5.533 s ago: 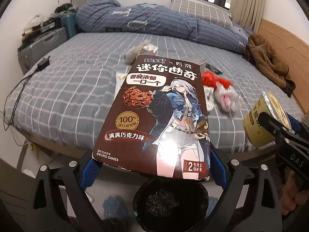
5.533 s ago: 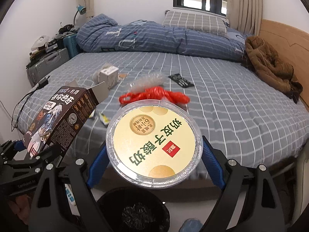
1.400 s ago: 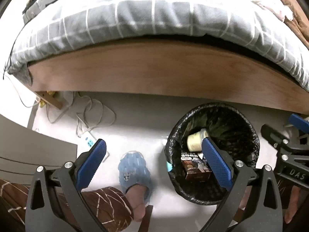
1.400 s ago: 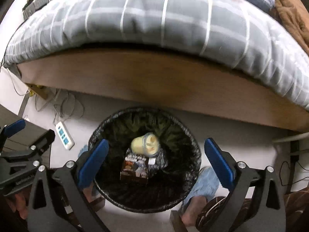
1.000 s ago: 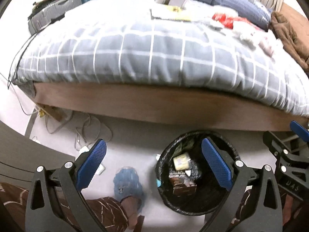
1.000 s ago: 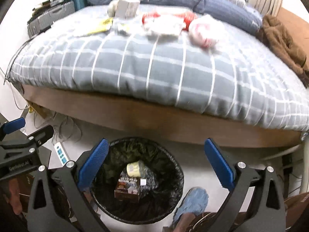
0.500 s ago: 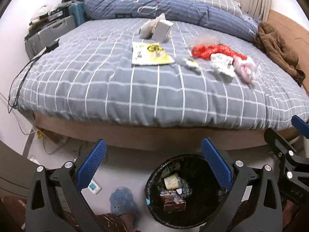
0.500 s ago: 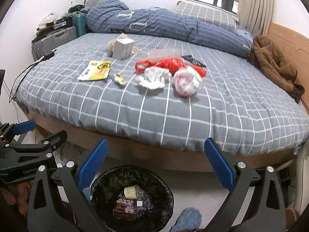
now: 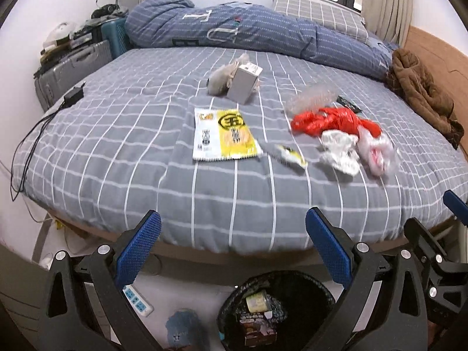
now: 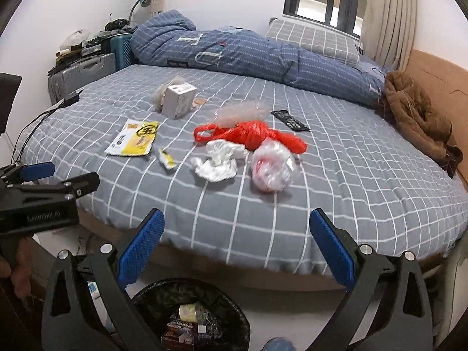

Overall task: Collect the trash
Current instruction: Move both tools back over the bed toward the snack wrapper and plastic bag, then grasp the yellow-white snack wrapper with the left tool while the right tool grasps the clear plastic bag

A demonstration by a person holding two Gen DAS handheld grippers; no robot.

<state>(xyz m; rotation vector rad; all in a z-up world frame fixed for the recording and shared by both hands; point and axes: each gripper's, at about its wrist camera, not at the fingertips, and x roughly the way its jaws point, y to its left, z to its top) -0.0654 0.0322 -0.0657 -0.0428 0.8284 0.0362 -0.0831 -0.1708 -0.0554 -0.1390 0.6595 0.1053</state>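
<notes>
Now both the left gripper (image 9: 233, 248) and right gripper (image 10: 237, 248) hang spread and empty above the black-lined round bin (image 10: 152, 298); next, reach for the flat yellow-and-white snack wrapper (image 9: 223, 134) on the grey checked bed (image 9: 117, 146).

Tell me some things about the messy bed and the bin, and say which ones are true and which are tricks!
1. Both grippers are empty with jaws wide open. True: the left gripper and the right gripper hold nothing.
2. The trash bin is empty. False: the trash bin already holds a brown snack box and a yellowish cup.
3. The red plastic bag is in the bin. False: the red plastic bag lies on the bed.
4. A yellow and white wrapper lies flat on the bed. True: the yellow and white wrapper lies there.
5. The small grey box sits on the floor. False: the small grey box is on the bed.
</notes>
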